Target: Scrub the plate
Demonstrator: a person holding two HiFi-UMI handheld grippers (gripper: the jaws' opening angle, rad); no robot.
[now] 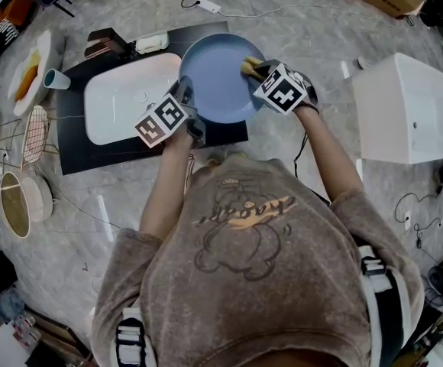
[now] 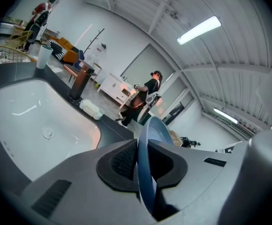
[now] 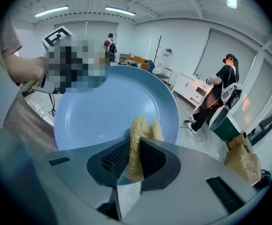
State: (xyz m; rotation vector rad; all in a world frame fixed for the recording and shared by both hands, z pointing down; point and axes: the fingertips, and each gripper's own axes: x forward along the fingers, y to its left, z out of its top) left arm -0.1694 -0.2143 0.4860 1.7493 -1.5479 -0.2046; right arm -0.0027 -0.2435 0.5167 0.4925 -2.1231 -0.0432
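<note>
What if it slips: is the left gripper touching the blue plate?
Touching. Left gripper view: the left gripper clamps the blue plate at its rim, pads pressing both faces.

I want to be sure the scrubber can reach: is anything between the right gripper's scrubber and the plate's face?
Nothing visible does. The right gripper holds the yellow scrubber at the bare face of the blue plate. The left gripper clamps the rim on the opposite side.
</note>
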